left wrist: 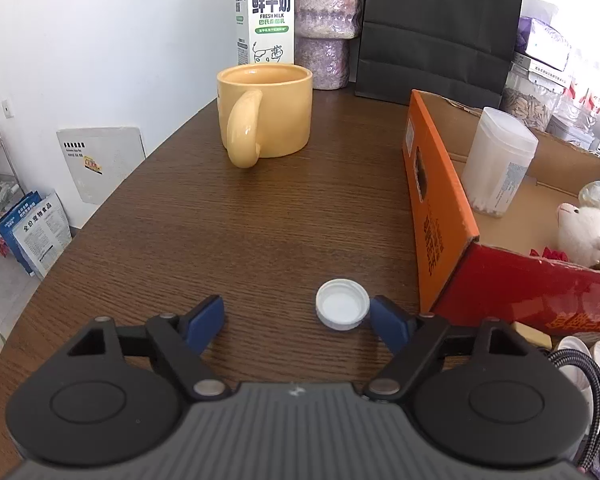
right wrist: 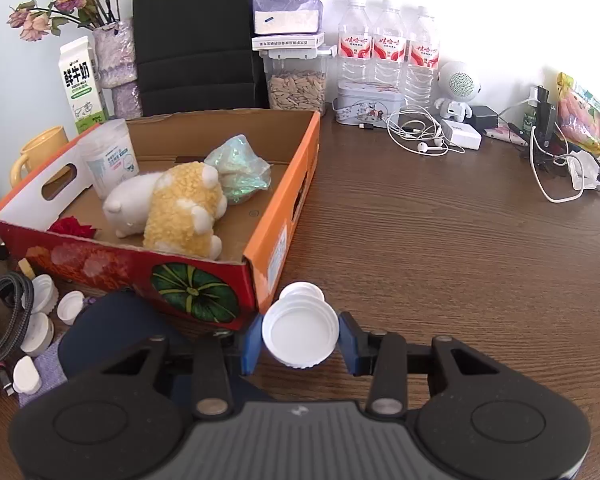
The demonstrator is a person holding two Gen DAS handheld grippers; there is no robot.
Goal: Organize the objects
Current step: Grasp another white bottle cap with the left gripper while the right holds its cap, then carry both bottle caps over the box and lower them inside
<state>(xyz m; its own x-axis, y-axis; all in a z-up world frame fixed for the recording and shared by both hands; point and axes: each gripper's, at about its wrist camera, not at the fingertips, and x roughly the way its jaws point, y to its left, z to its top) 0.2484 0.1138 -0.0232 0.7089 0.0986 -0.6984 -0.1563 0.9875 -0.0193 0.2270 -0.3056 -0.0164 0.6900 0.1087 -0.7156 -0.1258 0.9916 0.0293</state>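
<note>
One round white cap (right wrist: pixel 300 334), hollow side up

Both tongs, left tongs (left wrist: pixel 296 320) and right tongs (right wrist: pixel 300 344), look alike: black linkage arms with silver pivot screws. Each carries blue pads (left wrist: pixel 206 322) ahead of a ribbed grey body (right wrist: pixel 296 440) flanked by round black housings.

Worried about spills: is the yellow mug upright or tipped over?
Upright. The yellow mug stands on its base on the table, open rim up, handle toward the camera. Its contents cannot be seen.
</note>
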